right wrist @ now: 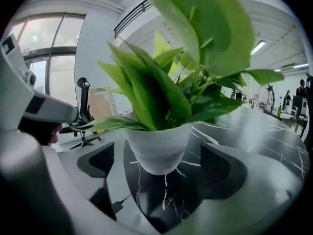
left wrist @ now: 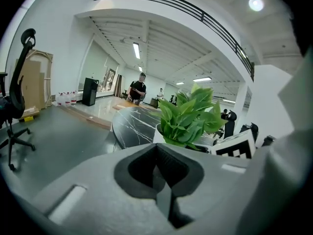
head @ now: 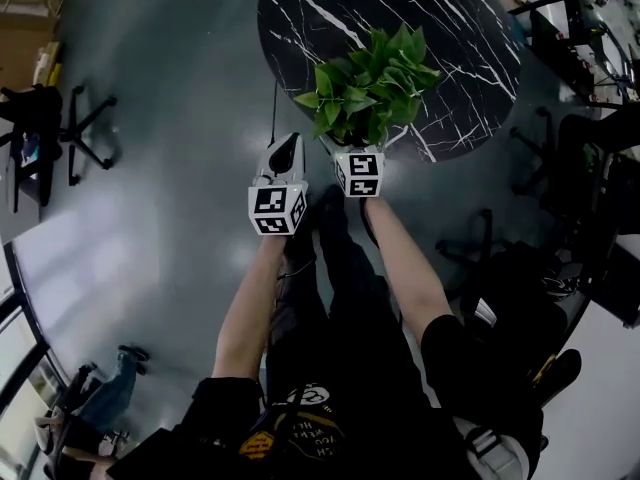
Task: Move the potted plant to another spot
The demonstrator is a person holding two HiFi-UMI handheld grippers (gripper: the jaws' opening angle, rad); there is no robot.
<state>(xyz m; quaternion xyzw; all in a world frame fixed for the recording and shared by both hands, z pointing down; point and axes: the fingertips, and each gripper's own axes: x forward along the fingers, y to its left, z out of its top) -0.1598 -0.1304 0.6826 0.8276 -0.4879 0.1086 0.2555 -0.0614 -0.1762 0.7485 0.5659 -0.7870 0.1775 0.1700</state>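
Note:
The potted plant [head: 370,83], broad green leaves in a white pot [right wrist: 159,148], stands near the closest edge of a round black marble table [head: 470,28]. My right gripper [head: 362,144] reaches in under the leaves. In the right gripper view its jaws stand wide open on either side of the pot, and neither pad touches it. My left gripper [head: 288,144] hangs just left of the plant, off the table's edge over the floor. Its jaws are shut on nothing, and the plant [left wrist: 188,116] shows ahead to its right.
Black office chairs stand on the grey floor at the left [head: 80,128] and at the right [head: 480,238]. A cardboard box [head: 25,48] is at the far left. Desks with equipment [head: 580,38] line the right side. A person [left wrist: 138,89] stands far beyond the table.

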